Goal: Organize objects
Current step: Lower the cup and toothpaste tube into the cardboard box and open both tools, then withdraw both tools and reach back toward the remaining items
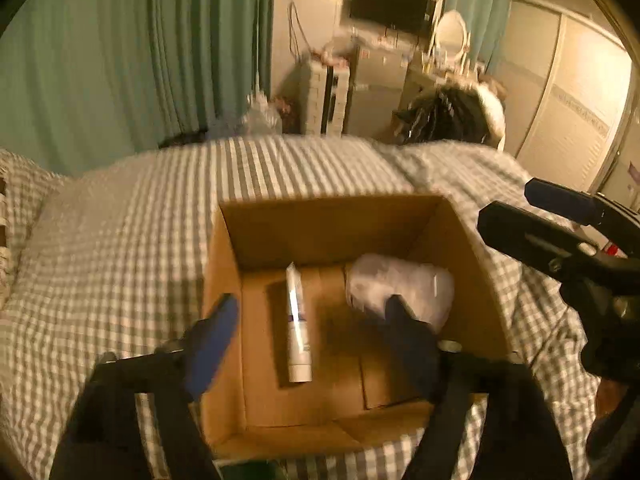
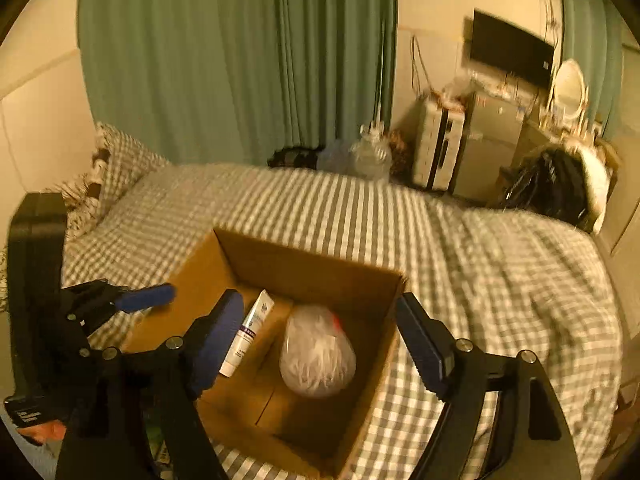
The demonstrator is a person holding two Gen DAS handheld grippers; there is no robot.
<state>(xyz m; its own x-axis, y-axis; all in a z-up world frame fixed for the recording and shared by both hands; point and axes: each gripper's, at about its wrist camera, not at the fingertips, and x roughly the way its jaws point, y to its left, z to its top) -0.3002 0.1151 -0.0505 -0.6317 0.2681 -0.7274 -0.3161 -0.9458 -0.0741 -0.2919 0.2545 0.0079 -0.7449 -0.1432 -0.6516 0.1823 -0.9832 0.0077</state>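
We see an open cardboard box (image 1: 328,236) sitting on a bed covered in grey-and-white checked bedding (image 1: 120,240). Inside, on the flat brown floor, lies a slim white tube (image 1: 297,328) with a dark band. Its long axis runs from the near wall toward the far wall: the flat crimped end points away from us and the round cap sits nearest us. Just beside it, to the right, rests a rounded bundle in crinkled, translucent plastic (image 2: 318,350), soft and bulging, with a touch of red at its far end.

Our left gripper (image 1: 312,312) hangs over the box with its blue-padded fingers (image 1: 214,340) spread wide and nothing between them. Our right gripper (image 2: 320,320) likewise hovers above the box, its blue pads (image 2: 420,344) well apart and gripping nothing. Green pleated curtains (image 2: 240,60) hang behind the bed.
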